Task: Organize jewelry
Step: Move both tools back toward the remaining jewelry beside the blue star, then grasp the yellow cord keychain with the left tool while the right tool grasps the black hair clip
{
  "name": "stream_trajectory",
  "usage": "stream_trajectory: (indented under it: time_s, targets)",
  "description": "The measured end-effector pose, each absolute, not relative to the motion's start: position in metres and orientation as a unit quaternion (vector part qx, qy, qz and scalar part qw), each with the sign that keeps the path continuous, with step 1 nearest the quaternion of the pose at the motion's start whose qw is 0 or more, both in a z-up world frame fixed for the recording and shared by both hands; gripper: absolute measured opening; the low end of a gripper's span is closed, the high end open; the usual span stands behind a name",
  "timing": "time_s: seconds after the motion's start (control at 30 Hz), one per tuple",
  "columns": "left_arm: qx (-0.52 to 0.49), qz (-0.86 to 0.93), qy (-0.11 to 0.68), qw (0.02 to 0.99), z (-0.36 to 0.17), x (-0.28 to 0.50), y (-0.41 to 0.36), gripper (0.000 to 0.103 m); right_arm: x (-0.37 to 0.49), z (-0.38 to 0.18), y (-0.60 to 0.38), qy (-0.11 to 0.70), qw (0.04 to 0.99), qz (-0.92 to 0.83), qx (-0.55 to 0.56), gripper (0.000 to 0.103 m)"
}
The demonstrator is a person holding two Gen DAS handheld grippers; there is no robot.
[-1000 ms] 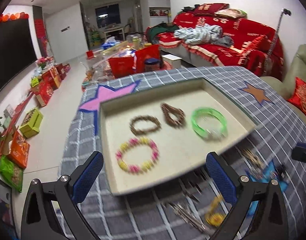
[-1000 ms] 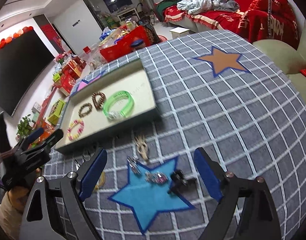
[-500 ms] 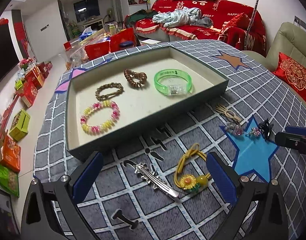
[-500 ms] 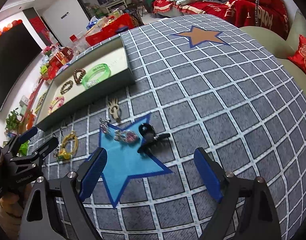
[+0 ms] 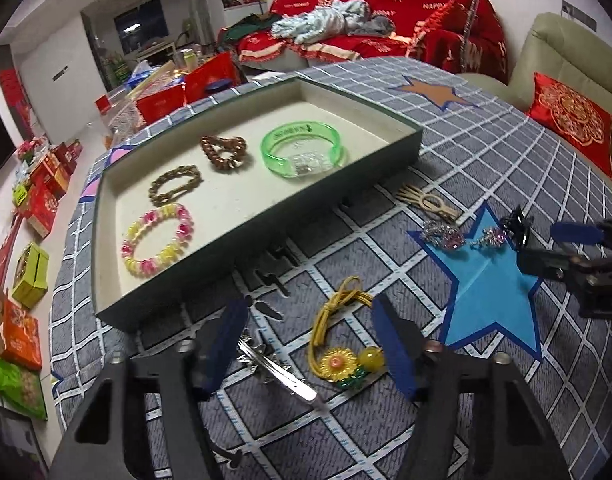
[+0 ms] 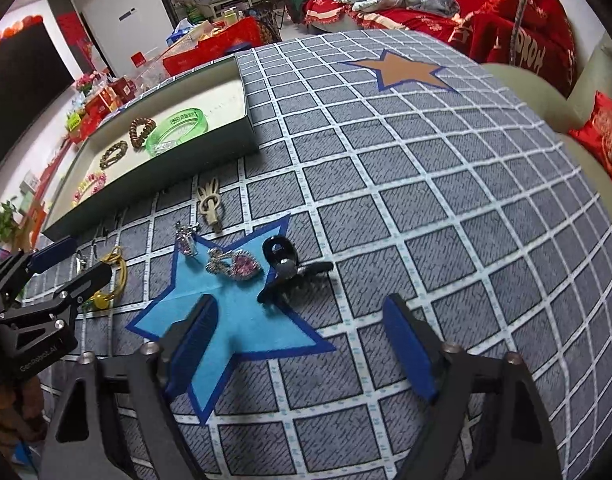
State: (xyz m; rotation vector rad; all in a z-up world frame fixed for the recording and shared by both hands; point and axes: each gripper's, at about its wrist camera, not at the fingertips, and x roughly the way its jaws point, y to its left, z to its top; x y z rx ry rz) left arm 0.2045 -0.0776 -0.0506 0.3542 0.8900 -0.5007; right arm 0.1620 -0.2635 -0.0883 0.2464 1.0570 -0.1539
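A dark green tray [image 5: 234, 236] holds a green bangle [image 5: 302, 148], two brown bead bracelets [image 5: 224, 152] and a pink-yellow bracelet [image 5: 158, 240]. My left gripper [image 5: 312, 344] is open, low over a yellow hair tie with a sunflower [image 5: 340, 360] and a silver clip [image 5: 278, 372]. My right gripper [image 6: 302, 344] is open just short of a black claw clip [image 6: 286, 268]. Pink rhinestone pins [image 6: 234, 266] lie on the blue star [image 6: 234, 320]. A beige hair clip [image 6: 210, 204] lies near the tray [image 6: 154, 184].
Small black hairpins [image 5: 272, 276] lie along the tray's front wall. The grey checked tablecloth [image 6: 426, 184] has an orange star [image 6: 406, 72]. A red-covered sofa [image 5: 386, 12] and boxes on the floor [image 5: 26, 240] surround the table.
Both grippers have dropped lower and moved in. The left one has closed in on the yellow hair tie and narrowed somewhat; the right one has come up to the black claw clip.
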Motion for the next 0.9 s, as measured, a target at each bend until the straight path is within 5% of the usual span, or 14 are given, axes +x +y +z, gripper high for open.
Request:
stream_trajectory:
  time_s: [0.2, 0.23, 0.3, 0.4, 0.9]
  targets:
    - [0.171, -0.252, 0.434, 0.848, -0.056, 0.205, -0.083, 0.063, 0.173, -0.088, -0.257, 0.502, 0.857, -0.076, 0.088, 0.055]
    - [0.170, -0.257, 0.436, 0.846, -0.056, 0.205, -0.084, 0.051, 0.174, -0.088, -0.255, 0.501, 0.858, -0.076, 0.084, 0.052]
    - [0.168, -0.266, 0.439, 0.841, -0.057, 0.204, -0.085, 0.044, 0.175, -0.088, -0.253, 0.499, 0.860, -0.078, 0.074, 0.039]
    - [0.170, -0.276, 0.438, 0.839, -0.057, 0.201, -0.086, 0.023, 0.175, -0.088, -0.251, 0.497, 0.862, -0.075, 0.072, 0.039]
    - [0.096, -0.293, 0.423, 0.852, -0.029, 0.198, -0.066, 0.023, 0.167, -0.066, -0.252, 0.474, 0.873, -0.051, 0.098, 0.039]
